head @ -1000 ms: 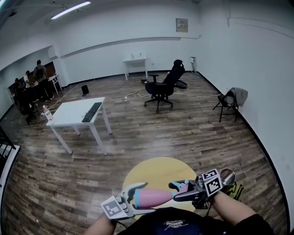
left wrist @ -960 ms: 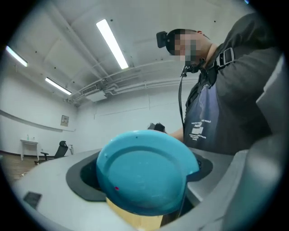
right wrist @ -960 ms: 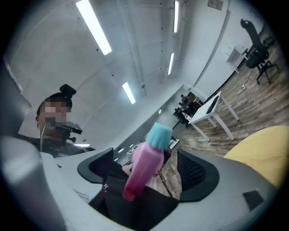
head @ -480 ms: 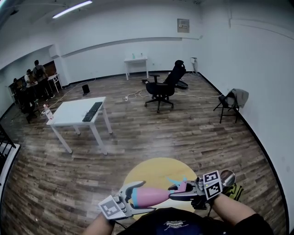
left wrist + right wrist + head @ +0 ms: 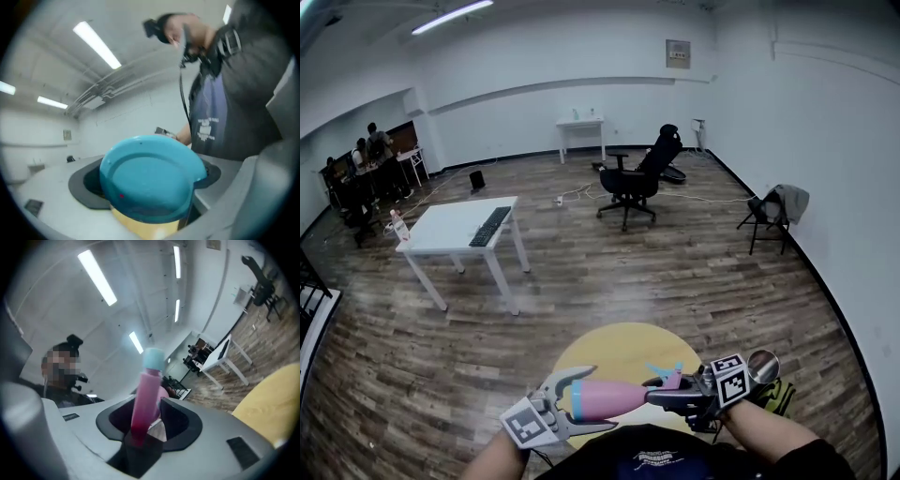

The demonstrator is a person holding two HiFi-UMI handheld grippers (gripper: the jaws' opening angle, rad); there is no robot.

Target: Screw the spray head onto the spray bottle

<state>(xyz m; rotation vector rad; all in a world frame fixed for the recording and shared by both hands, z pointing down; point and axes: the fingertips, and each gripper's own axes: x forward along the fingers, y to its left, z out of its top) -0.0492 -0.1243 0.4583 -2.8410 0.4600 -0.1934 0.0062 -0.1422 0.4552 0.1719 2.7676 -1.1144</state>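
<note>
The left claw (image 5: 574, 401) pinches the spray bottle (image 5: 611, 397) by its blue base, level above the yellow table (image 5: 614, 349). The spray head (image 5: 668, 382) meets the bottle neck; the right claw (image 5: 680, 397) has just been closing and clamps it. Thread depth is not visible; judged partway, tightening remains.

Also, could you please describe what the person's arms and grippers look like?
The left gripper and right gripper are grey with dark pad recesses, and each carries a marker cube of black-and-white squares. The right one bears a round shiny disc. The forearms are bare below a dark short-sleeved top.
</note>
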